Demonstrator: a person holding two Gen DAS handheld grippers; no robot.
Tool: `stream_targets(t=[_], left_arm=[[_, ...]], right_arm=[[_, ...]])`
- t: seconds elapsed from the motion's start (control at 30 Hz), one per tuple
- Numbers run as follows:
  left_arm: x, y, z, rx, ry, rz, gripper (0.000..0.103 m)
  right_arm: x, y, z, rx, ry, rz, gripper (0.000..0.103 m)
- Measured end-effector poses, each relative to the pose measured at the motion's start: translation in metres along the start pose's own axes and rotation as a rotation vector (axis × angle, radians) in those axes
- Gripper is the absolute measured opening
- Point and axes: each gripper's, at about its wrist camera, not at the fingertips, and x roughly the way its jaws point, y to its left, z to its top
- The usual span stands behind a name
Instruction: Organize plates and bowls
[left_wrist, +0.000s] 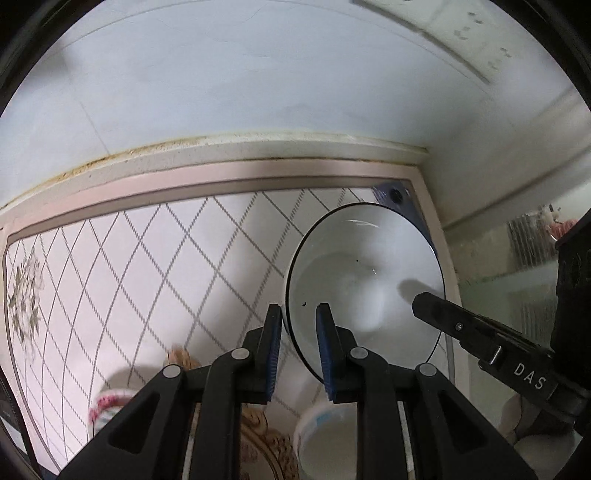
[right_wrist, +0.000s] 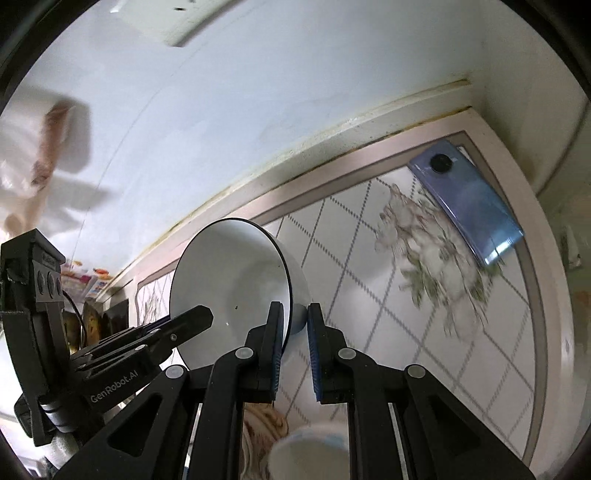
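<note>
A white bowl (left_wrist: 369, 266) with a thin dark rim hangs tilted above the table, held from both sides. My left gripper (left_wrist: 299, 310) is shut on its near left rim, one pad inside and one outside. In that view my right gripper (left_wrist: 424, 304) comes in from the right, with one black finger lying inside the bowl. In the right wrist view the same bowl (right_wrist: 236, 273) faces left. My right gripper (right_wrist: 295, 308) is shut on its wall near the foot, and the left gripper (right_wrist: 199, 317) grips the opposite rim.
Below lie a checked tablecloth (left_wrist: 129, 258), a small blue-patterned bowl (left_wrist: 325, 435), a red-patterned bowl (left_wrist: 107, 406) and a gold ornate plate (left_wrist: 266, 443). A blue phone (right_wrist: 469, 206) rests in the table's far corner. A pale wall (left_wrist: 258, 74) runs behind the table.
</note>
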Motion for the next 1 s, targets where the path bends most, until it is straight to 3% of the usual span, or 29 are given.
stream_targets(t=[0.2, 0.53, 1.0], left_arm=[[-0.015, -0.012, -0.044, 0.027, 0.004, -0.022, 0.017], [-0.02, -0.023, -0.105, 0.075, 0.041, -0.03, 0.017], [0.018, -0.027, -0.14, 0.097, 0.115, 0.009, 0.017]], right_arm=[[-0.035, -0.002, -0.049, -0.001, -0.007, -0.003, 0.014], [-0.054, -0.015, -0.123, 0.031, 0.002, -0.007, 0.014], [-0.037, -0.046, -0.169, 0.075, 0.051, -0.039, 0.015]])
